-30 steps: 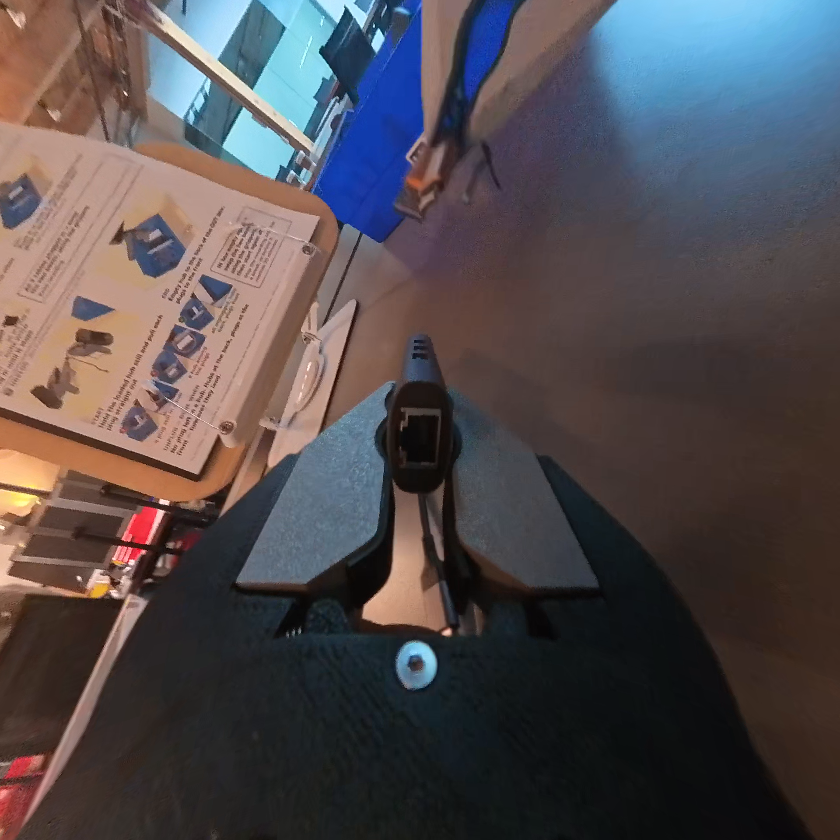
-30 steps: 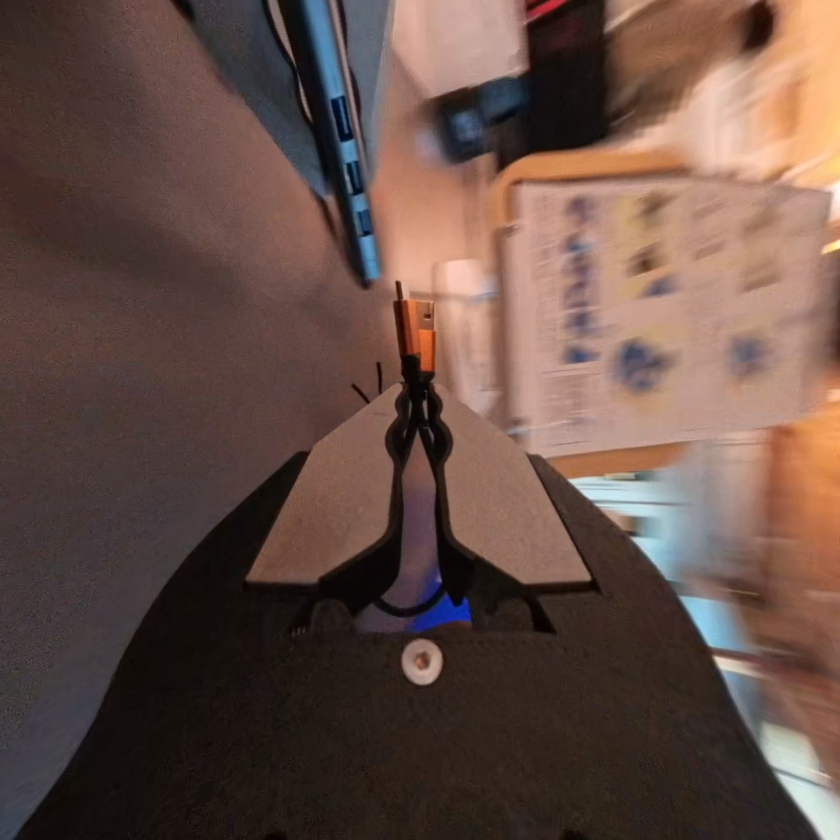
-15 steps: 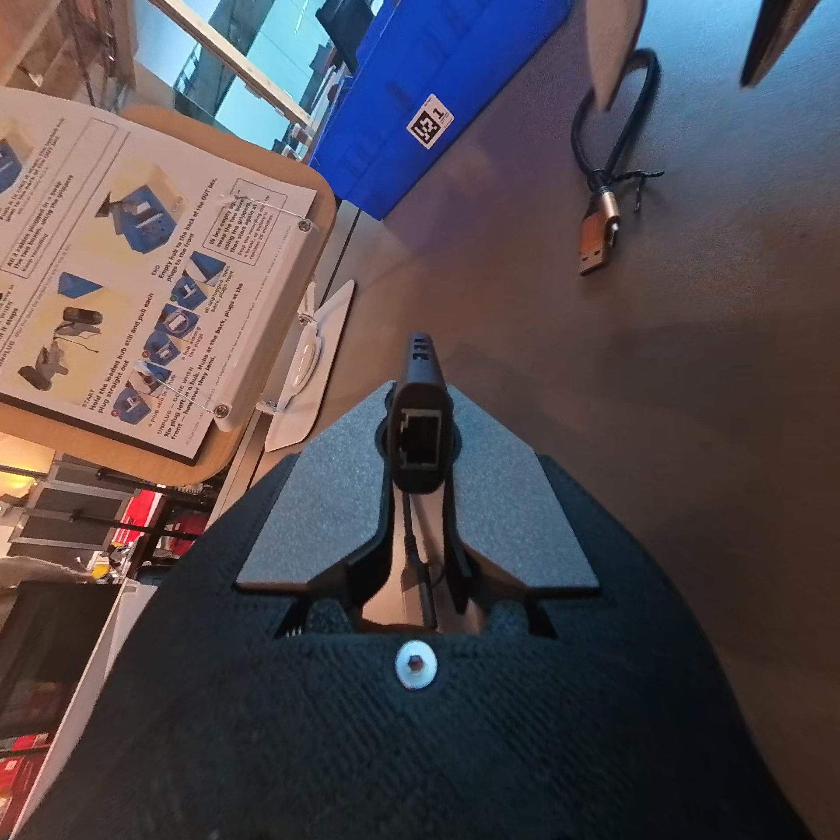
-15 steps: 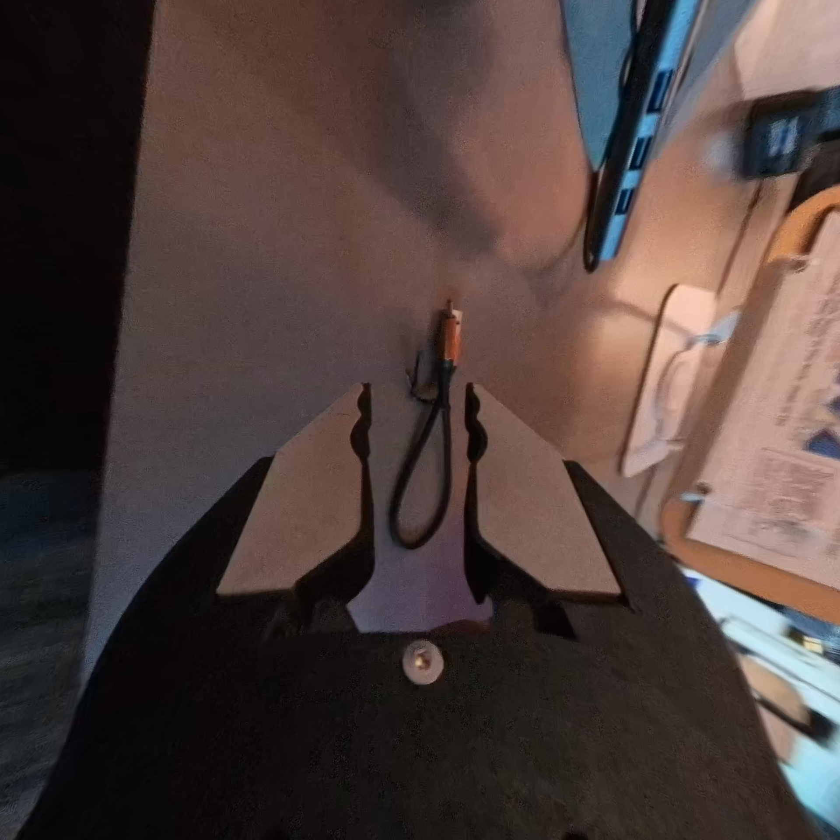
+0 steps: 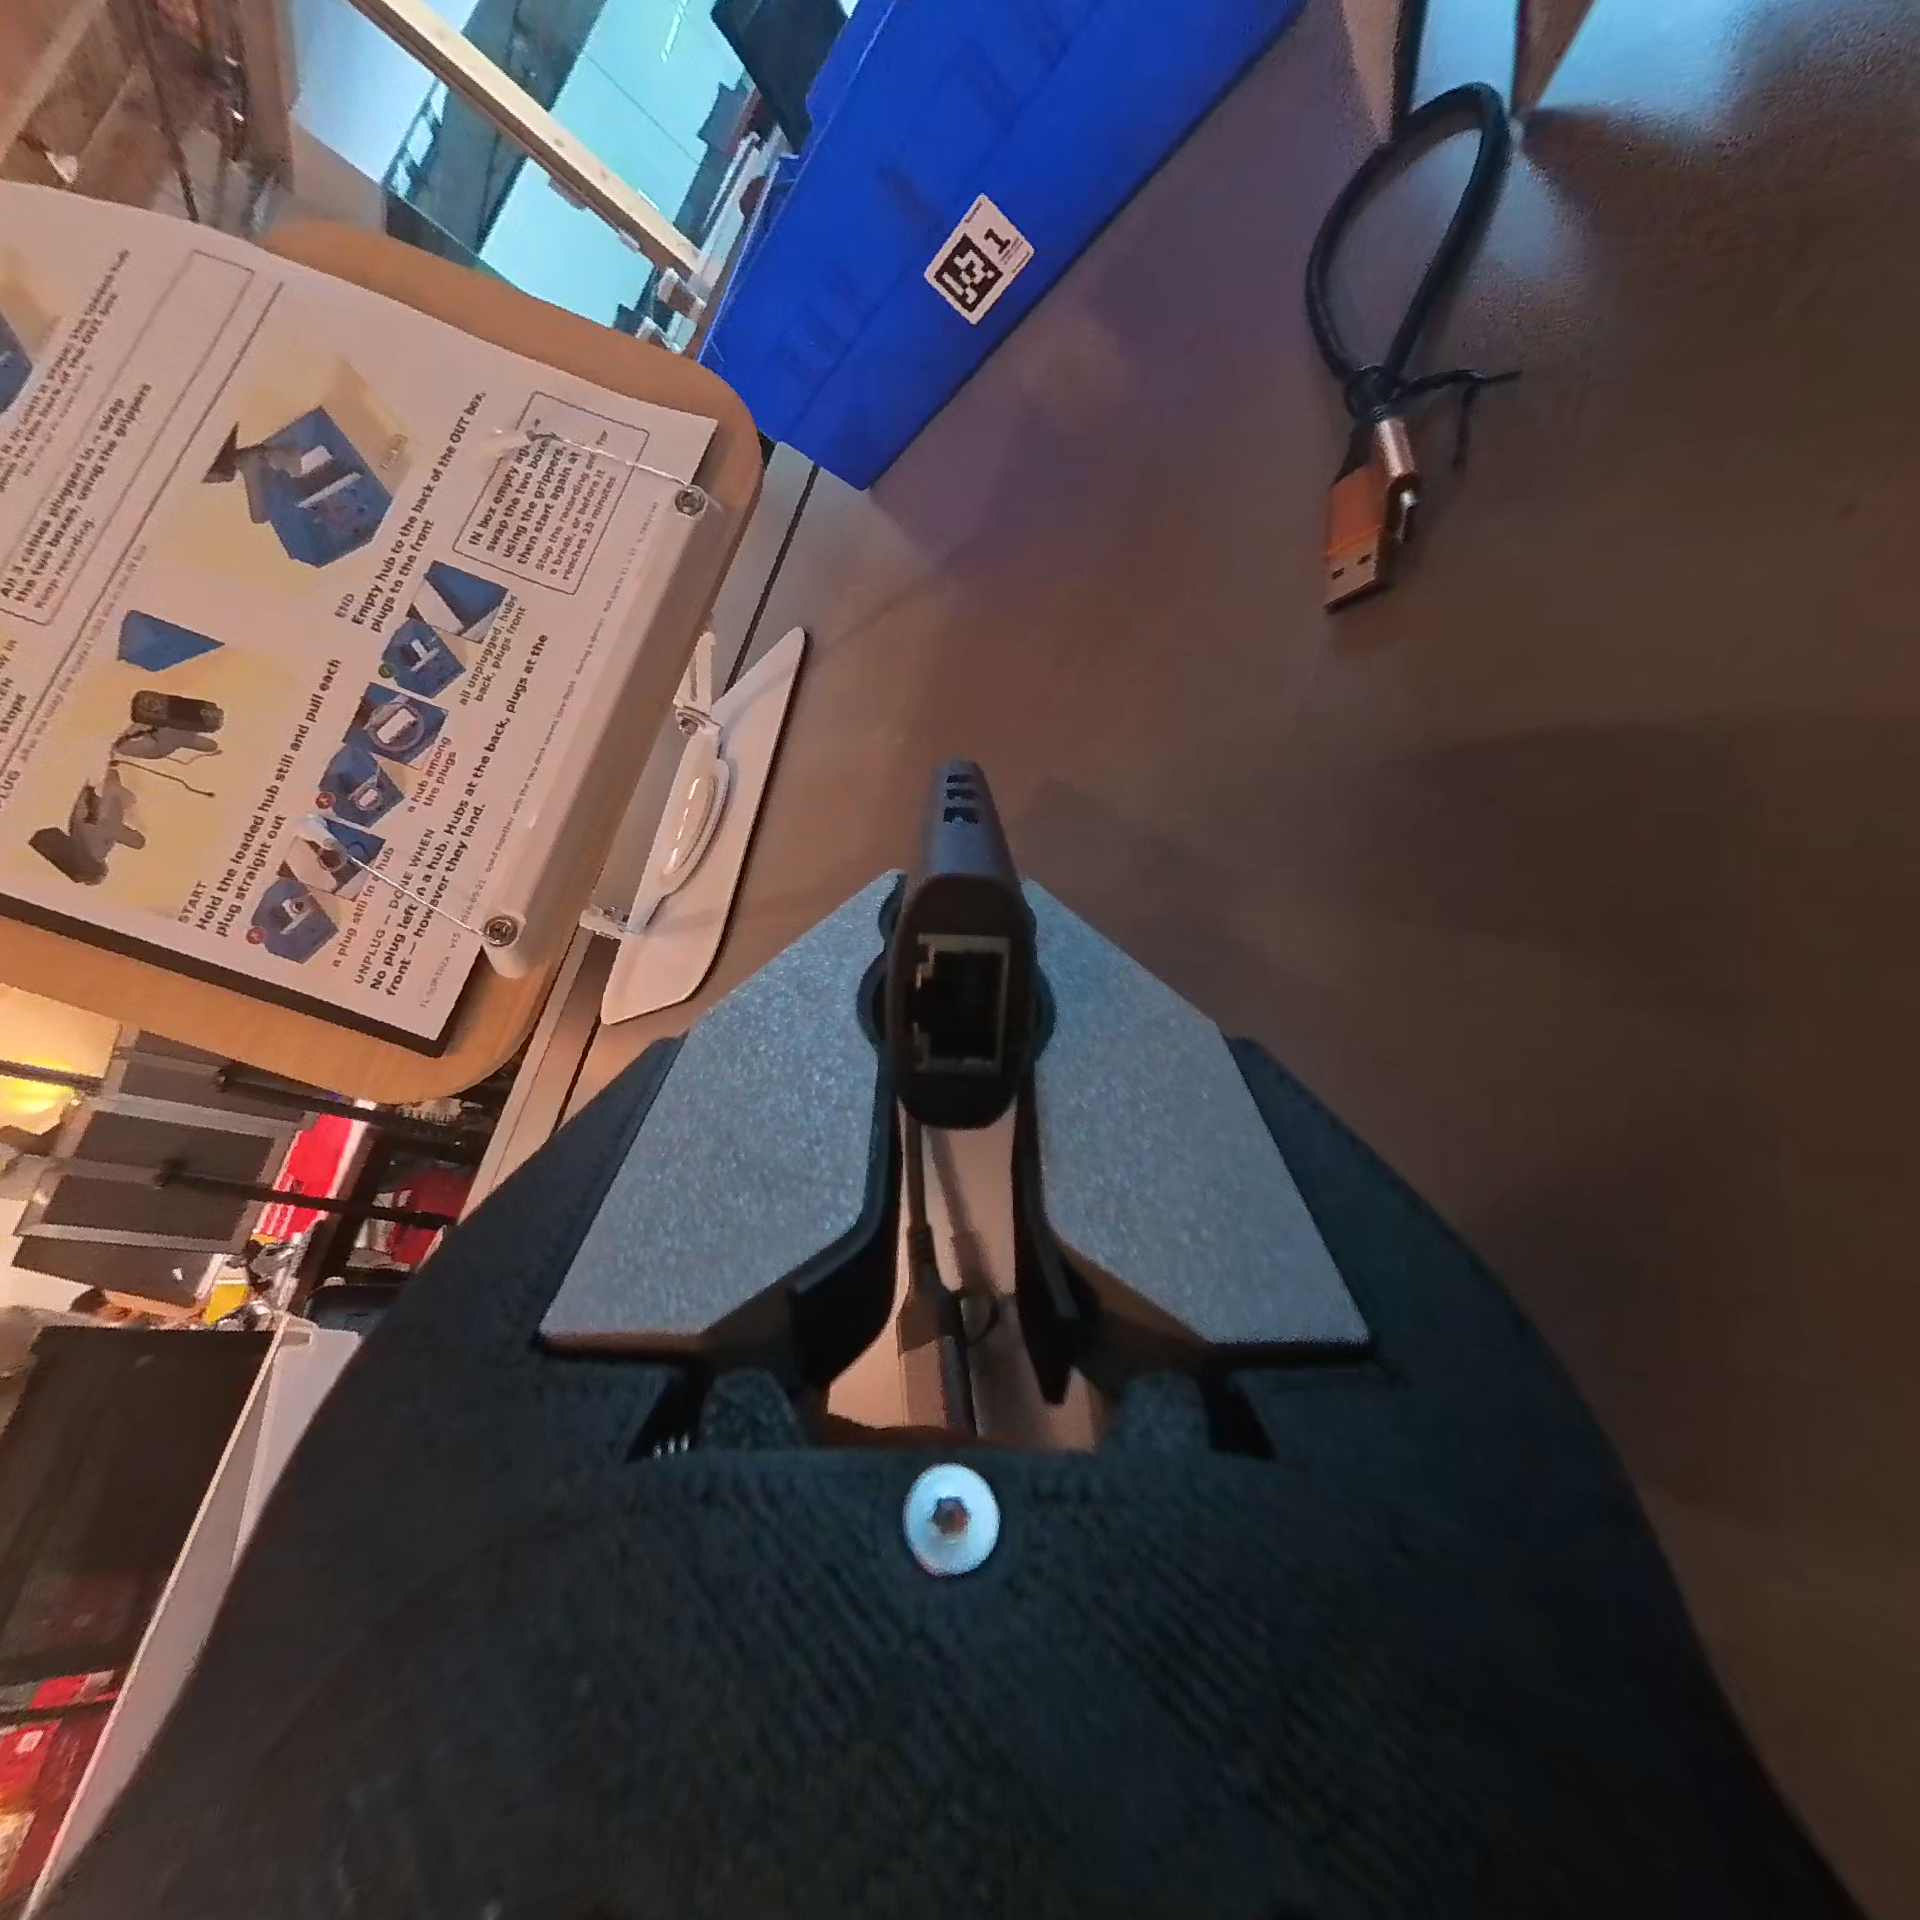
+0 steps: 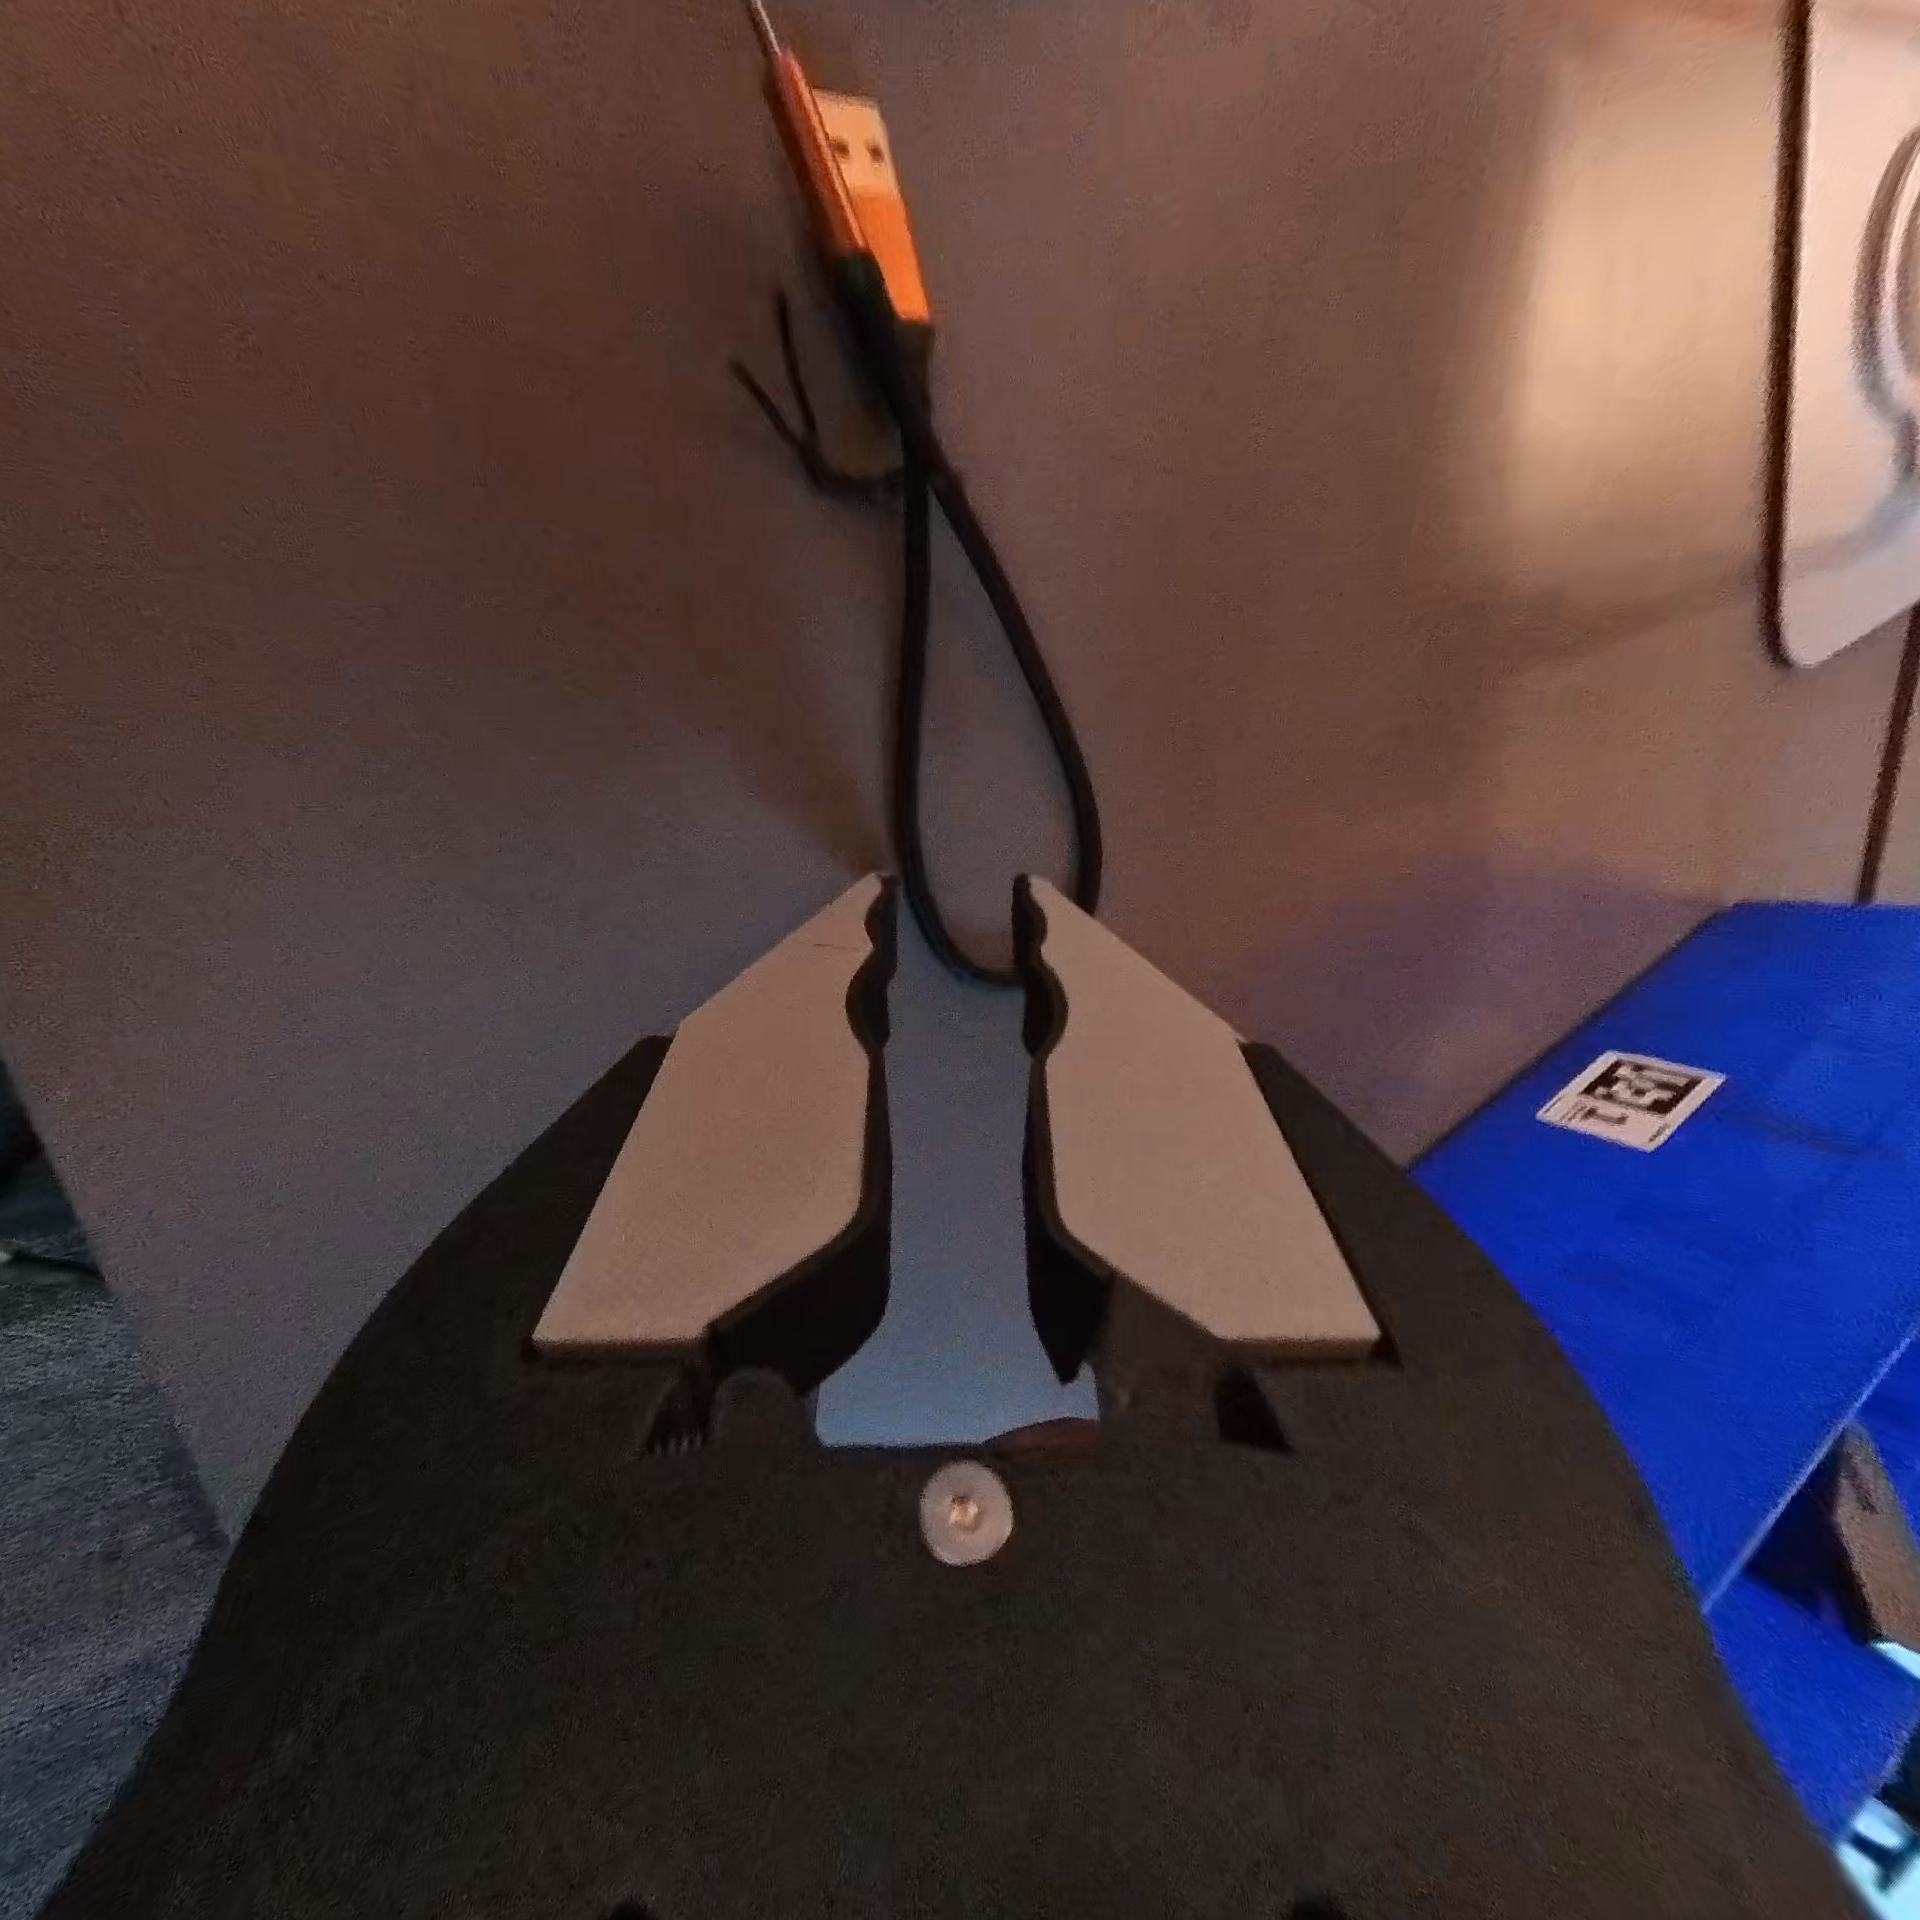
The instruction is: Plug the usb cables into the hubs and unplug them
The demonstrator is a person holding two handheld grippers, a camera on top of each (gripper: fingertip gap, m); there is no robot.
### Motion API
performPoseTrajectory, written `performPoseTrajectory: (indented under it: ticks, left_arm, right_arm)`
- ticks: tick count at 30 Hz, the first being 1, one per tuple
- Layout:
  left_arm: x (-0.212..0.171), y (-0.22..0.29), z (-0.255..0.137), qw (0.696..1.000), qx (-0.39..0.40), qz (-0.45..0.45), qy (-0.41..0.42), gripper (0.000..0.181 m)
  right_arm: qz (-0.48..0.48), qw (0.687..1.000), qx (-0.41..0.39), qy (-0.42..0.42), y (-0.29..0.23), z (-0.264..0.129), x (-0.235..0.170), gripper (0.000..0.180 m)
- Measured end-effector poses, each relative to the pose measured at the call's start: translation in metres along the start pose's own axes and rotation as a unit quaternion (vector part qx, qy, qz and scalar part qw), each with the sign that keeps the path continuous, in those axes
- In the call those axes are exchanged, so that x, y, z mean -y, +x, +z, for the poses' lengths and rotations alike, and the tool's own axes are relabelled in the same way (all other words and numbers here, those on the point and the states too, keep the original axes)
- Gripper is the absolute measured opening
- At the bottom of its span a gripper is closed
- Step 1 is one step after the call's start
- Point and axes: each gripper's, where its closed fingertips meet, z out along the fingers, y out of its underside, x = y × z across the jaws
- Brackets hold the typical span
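Note:
My left gripper (image 5: 961, 914) is shut on a dark hub (image 5: 961, 997), held end-on with a network port facing the camera, above the grey table (image 5: 1455, 935). A short black USB cable with an orange plug (image 5: 1366, 520) lies looped on the table to the upper right. In the right wrist view the same cable (image 6: 868, 208) lies on the table ahead of my right gripper (image 6: 954, 894), which is open and empty; the cable's loop end (image 6: 966, 935) sits between the fingertips, below them.
A blue box with a square marker tag (image 5: 935, 260) stands at the back of the table and shows at the right of the right wrist view (image 6: 1714, 1247). An instruction sheet on a wooden board (image 5: 312, 623) leans at the left on a white stand (image 5: 707, 821). Spacing between my two grippers at the tips: around 20 centimetres.
My right gripper opened and let go of the orange-plug cable, which now lies on the table, then drew back from it. My left gripper still holds the hub.

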Motion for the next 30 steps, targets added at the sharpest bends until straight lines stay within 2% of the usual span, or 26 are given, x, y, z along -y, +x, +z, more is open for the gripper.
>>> performPoseTrajectory:
  ticks: [1, 5, 9, 11, 14, 16, 19, 21, 23, 30]
  left_arm:
    - [0.0, 0.0, 0.0, 1.0, 0.0, 0.001, 0.0, 0.014]
    - [0.0, 0.0, 0.0, 1.0, -0.001, -0.004, 0.001, 0.014]
    - [-0.001, 0.0, 0.001, 1.0, -0.003, -0.005, 0.0, 0.014]
    - [-0.001, 0.0, 0.001, 1.0, -0.002, -0.005, -0.001, 0.014]
    - [-0.002, -0.002, 0.0, 1.0, 0.0, -0.008, -0.001, 0.014]
    - [-0.003, -0.003, 0.0, 1.0, 0.002, -0.009, -0.002, 0.014]
    - [-0.003, -0.005, -0.002, 1.0, 0.004, -0.008, -0.002, 0.014]
    - [-0.003, -0.005, -0.003, 1.0, 0.005, -0.009, -0.001, 0.014]
    - [-0.003, -0.005, -0.003, 1.0, 0.004, -0.011, -0.001, 0.014]
    - [-0.003, -0.001, -0.001, 1.0, -0.001, 0.001, -0.006, 0.014]
  right_arm:
    - [0.004, 1.0, 0.004, -0.001, 0.002, -0.001, -0.005, 0.02]
    - [-0.013, 0.997, 0.069, 0.013, -0.004, 0.002, -0.005, 0.003]
    - [-0.037, 0.989, 0.139, -0.014, -0.008, 0.003, 0.002, 0.002]
    - [-0.047, 0.978, 0.204, -0.02, -0.021, -0.006, 0.013, 0.0]
    - [-0.032, 0.95, 0.304, 0.068, -0.041, -0.046, 0.063, 0.0]
    - [-0.009, 0.934, 0.331, 0.133, -0.038, -0.072, 0.091, 0.0]
    - [0.077, 0.933, 0.299, 0.183, -0.013, -0.079, 0.104, 0.0]
    - [0.121, 0.94, 0.282, 0.151, -0.015, -0.068, 0.09, 0.0]
    - [0.144, 0.953, 0.247, 0.104, -0.027, -0.048, 0.075, 0.02]
    - [0.161, 0.977, 0.14, 0.014, -0.052, -0.011, 0.056, 0.023]
